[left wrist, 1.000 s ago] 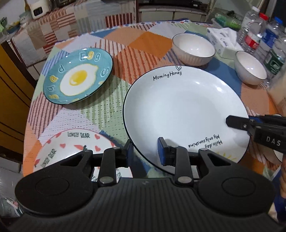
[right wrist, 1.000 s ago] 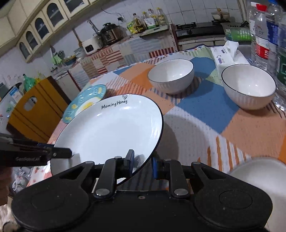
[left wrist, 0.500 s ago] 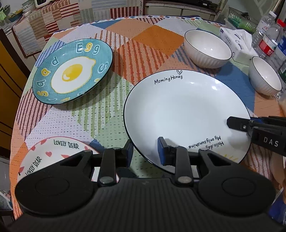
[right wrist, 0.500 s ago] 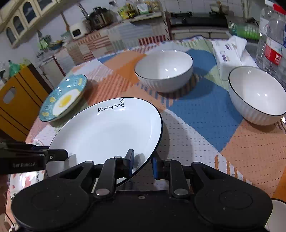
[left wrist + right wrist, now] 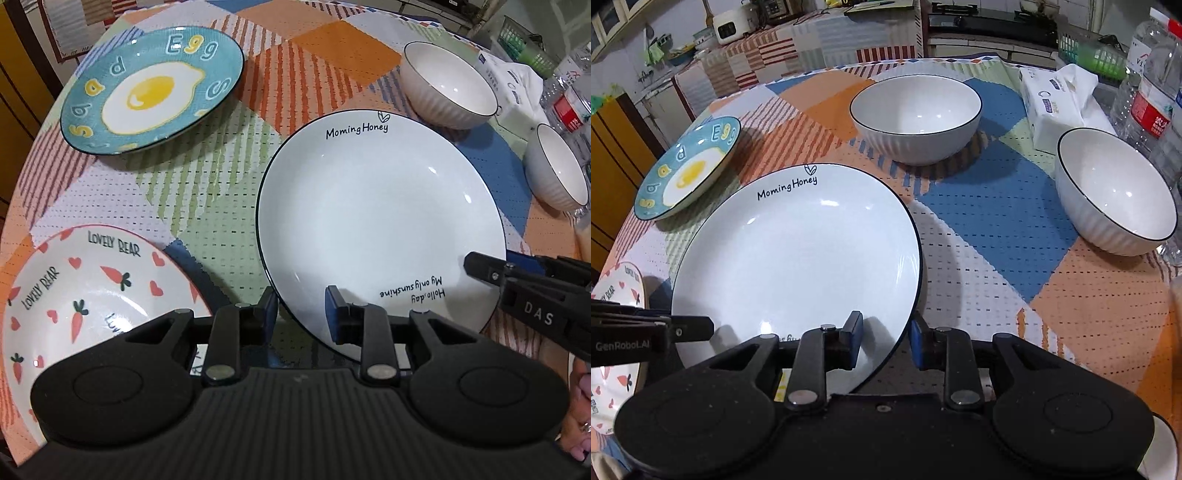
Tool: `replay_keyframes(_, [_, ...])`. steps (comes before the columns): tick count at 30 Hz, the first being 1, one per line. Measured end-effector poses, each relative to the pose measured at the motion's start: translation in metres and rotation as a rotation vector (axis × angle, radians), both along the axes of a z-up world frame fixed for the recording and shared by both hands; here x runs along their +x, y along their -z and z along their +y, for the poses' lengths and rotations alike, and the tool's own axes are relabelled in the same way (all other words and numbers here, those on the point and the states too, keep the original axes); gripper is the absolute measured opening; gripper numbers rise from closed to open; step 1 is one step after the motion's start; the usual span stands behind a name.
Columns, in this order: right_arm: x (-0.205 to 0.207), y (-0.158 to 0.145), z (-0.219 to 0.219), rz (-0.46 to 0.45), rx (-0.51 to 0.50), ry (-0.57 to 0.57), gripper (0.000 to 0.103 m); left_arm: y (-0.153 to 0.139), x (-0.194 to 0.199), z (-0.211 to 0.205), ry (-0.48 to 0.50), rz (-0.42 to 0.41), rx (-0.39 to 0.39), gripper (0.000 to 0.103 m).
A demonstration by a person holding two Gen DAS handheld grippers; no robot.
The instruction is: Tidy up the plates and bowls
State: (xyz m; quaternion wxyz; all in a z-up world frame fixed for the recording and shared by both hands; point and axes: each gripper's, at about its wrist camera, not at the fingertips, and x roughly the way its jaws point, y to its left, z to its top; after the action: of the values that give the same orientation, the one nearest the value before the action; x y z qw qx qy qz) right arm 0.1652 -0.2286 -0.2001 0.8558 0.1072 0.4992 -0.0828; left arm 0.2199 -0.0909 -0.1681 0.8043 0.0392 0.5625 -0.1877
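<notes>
A large white plate [image 5: 373,221] marked "Morning Honey" is held above the table by both grippers; it also shows in the right wrist view [image 5: 790,258]. My left gripper [image 5: 301,314] is shut on its near-left rim. My right gripper [image 5: 886,341] is shut on its right rim. A teal egg plate [image 5: 147,88] lies at the far left. A carrot-pattern "Lovely Bear" plate [image 5: 74,295] lies at the near left. Two white ribbed bowls stand beyond: one [image 5: 916,118] at the back, one [image 5: 1115,192] at the right.
A tissue pack [image 5: 1056,99] and water bottles [image 5: 1152,88] stand at the table's far right. A patchwork tablecloth [image 5: 1015,206] covers the round table. A yellow cabinet [image 5: 613,162] stands left of the table.
Both grippers have risen with the white plate, so both views look down on the table more steeply. The carrot plate shows more fully at the left.
</notes>
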Motion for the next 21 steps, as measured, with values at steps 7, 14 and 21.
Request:
replay_keyframes(7, [-0.018,-0.029,-0.001,-0.057,0.021,-0.007,0.033,-0.032,-0.017,0.01,0.038,-0.015,0.014,0.027])
replay_keyframes(14, [-0.039,-0.071,0.009,-0.135,0.051,-0.069,0.04,-0.055,-0.042,0.031,0.048,0.002,0.006,0.027])
replay_keyframes(21, [-0.061,-0.103,0.039,-0.214,-0.014,-0.219,0.055,-0.081,-0.068,0.059,0.03,-0.051,0.032,0.03])
